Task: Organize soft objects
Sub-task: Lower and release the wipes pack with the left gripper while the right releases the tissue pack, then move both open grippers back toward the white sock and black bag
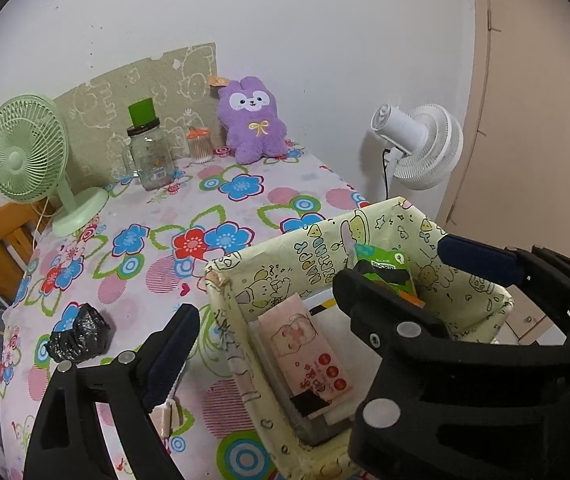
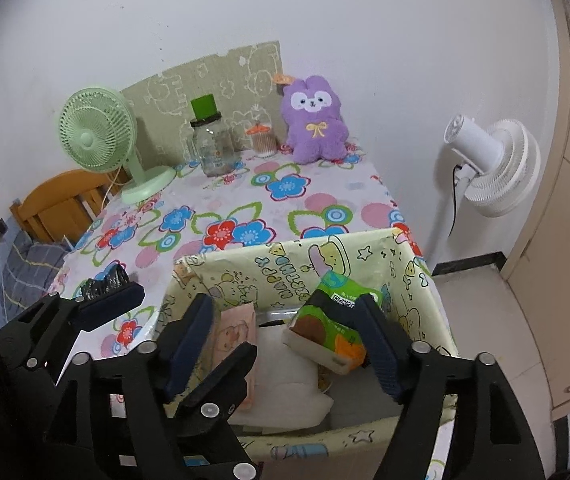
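On the counter [image 2: 325, 208] covered with a flower-print cloth, a pale yellow cartoon-print fabric box [image 2: 365, 256] stands at the near right edge. Inside it, a green tissue pack [image 2: 327, 326] leans tilted toward the right side, a pink tissue pack [image 1: 305, 344] lies along the left wall, and a white soft item [image 2: 285, 376] sits on the bottom. The right gripper [image 2: 285, 344] hangs over the box, jaws spread wide, the green pack between them but not pressed. The left gripper [image 1: 317, 280] is wide open too, straddling the box's left wall, holding nothing. A crumpled black plastic bundle [image 1: 79, 338] lies left of the box. A purple plush rabbit [image 1: 251, 120] sits at the far wall.
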Available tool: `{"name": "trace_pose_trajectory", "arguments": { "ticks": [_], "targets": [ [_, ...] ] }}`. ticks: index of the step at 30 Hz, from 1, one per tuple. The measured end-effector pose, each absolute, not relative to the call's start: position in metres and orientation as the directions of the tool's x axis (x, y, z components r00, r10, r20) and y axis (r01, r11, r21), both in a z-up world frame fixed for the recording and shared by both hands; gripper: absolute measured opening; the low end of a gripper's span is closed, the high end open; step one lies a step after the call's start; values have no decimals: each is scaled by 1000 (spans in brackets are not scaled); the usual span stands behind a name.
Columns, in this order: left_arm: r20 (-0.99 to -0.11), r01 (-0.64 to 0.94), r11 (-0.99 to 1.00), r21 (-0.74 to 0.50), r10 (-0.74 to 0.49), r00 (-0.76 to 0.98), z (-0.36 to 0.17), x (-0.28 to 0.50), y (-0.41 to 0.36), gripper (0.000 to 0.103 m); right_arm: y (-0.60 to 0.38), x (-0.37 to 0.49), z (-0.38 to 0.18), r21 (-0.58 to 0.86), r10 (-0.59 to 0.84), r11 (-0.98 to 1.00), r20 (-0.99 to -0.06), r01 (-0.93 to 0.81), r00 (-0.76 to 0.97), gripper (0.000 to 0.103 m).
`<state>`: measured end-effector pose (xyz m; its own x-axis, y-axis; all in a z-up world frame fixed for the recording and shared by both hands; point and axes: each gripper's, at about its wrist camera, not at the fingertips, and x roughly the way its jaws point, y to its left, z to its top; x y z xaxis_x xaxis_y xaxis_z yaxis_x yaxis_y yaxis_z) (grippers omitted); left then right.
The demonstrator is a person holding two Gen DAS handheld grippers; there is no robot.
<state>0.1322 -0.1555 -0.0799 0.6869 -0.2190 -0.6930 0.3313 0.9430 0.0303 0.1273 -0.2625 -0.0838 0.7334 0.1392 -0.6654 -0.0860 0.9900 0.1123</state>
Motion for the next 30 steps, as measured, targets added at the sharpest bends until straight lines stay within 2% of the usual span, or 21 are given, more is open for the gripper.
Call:
{"name": "trace_pose_trajectory", "arguments": {
  "ticks": [15, 30],
  "targets": [
    [-653, 314, 949, 42, -212, 727, -59, 102, -125, 103, -233, 92, -59, 48, 73, 997, -621, -55, 781, 91],
    [-626, 301, 954, 19, -223, 747, -49, 77, -78, 103, -187, 64, -46, 2, 29, 999, -579, -35, 815, 98]
  ]
}}
